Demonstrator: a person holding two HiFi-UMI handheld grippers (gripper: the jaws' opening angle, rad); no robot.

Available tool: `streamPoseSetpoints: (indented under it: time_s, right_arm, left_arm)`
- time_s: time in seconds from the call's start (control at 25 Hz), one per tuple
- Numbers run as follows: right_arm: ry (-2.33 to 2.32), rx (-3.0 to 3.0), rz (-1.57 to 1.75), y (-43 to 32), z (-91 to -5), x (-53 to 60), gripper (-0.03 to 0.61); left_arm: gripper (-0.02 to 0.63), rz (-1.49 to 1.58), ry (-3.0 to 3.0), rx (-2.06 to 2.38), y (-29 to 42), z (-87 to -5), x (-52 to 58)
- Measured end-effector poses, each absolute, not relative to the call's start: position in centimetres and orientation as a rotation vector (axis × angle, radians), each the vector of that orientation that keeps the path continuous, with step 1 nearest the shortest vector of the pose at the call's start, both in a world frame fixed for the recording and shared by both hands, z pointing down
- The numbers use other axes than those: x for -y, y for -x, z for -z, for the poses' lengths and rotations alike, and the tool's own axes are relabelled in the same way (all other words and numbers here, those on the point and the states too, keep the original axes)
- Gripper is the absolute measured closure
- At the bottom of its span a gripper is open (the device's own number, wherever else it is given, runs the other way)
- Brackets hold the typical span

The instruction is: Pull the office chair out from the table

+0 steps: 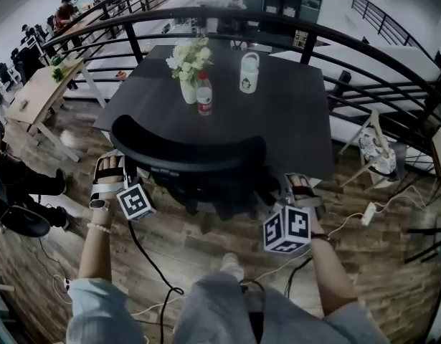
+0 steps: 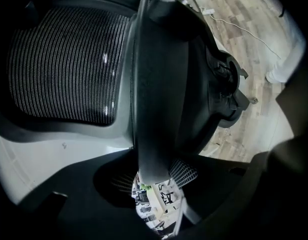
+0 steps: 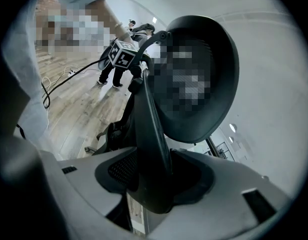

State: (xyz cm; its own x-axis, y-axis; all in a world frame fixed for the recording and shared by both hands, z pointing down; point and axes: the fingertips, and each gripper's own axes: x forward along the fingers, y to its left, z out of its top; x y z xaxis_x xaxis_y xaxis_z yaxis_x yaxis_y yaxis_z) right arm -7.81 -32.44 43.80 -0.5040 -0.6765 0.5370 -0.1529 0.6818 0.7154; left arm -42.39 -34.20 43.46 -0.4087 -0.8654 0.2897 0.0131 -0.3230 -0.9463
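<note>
My left tongs (image 2: 155, 176) are clamped on a dark upright strut of the office chair (image 2: 68, 69). The strut runs straight down into the notch between the pads, and the chair's mesh back fills the left of that gripper's view. My right tongs (image 3: 154, 186) hold the same chair in the same way, closed round a dark curved bar of its frame, with the rounded back panel rising above them.

In the head view I have one grip at each end of the chair's curved backrest, left tongs at its left end and right tongs at its right end, with both forearms reaching forward from below. The chair stands between me and the black bench (image 1: 292, 127), and its backrest overlaps the bench's near edge.

On the bench, towards the far side, a vase of white flowers (image 1: 189, 69) stands with a red-labelled bottle (image 1: 204, 95) just beside it. A white jug (image 1: 249, 74) stands a little to the right, apart from both.

A black curved railing (image 1: 277, 18) sweeps round behind the bench. The wooden floor (image 1: 191, 242) carries a black cable (image 1: 150, 260) trailing from the left tongs, and a white power strip (image 1: 368, 213) lies off to the right.
</note>
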Motion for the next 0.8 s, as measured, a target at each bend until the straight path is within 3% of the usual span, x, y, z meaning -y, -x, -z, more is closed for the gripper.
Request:
streamPoseSetpoints:
  time_s: [0.8]
  right_arm:
    - [-0.667,2.050,0.802,5.8,-43.4,15.6,0.371]
  left_arm:
    - [0.413,1.869,1.061,-1.274,40.7,-43.1,19.3]
